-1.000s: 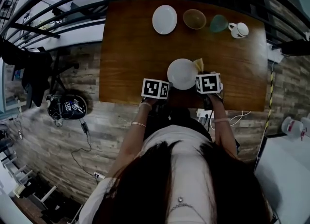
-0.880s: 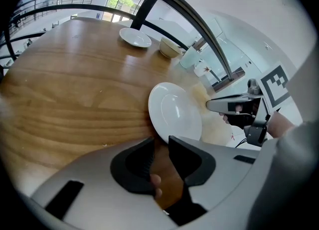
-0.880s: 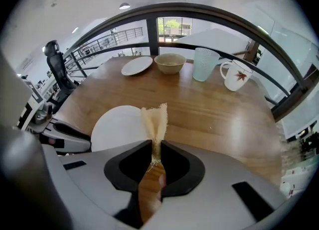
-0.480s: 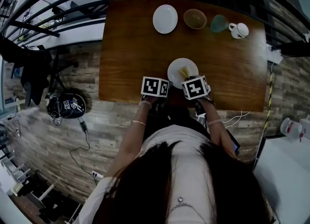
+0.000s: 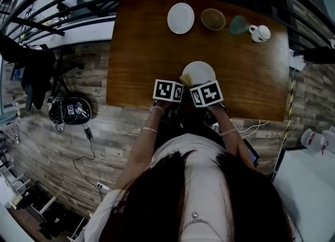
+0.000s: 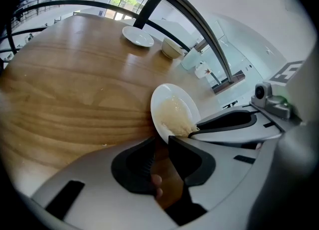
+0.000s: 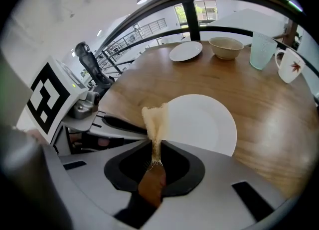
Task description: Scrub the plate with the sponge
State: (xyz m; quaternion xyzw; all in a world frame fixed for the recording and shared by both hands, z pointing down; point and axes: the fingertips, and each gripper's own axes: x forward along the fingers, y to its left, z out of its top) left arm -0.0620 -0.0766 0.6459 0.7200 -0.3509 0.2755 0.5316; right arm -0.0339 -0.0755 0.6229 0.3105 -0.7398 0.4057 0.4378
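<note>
Brown wooden tabletop (image 5: 146,47), seen from above, its long side running across the head view.

Left tongs (image 6: 162,142): set at the tabletop's near edge and angled down. The jaws are closed to a narrow slit, and the near rim of the plate (image 5: 203,69) sits at their tips.

Right tongs (image 7: 155,143): just beside the left pair and pointed steeply down. The jaws are pinched tight on the near end of the sponge (image 7: 155,118).

The plate is white and round and lies flat near the tabletop's near edge, directly ahead of both tongs. Its face is bare apart from the sponge on the side nearest the left tongs.

A row stands along the far edge, well apart from the plate. It holds a second white plate (image 5: 180,18), a tan bowl (image 5: 213,19), a pale green tumbler (image 5: 239,24) and a white mug (image 5: 260,32), whose handle is turned toward the tumbler.

The sponge is thin and pale yellow. Its long axis continues the line of the right jaws, running forward and down from the grip. Its free end splays onto the plate's surface at that rim, close beside the left tongs' tip.
</note>
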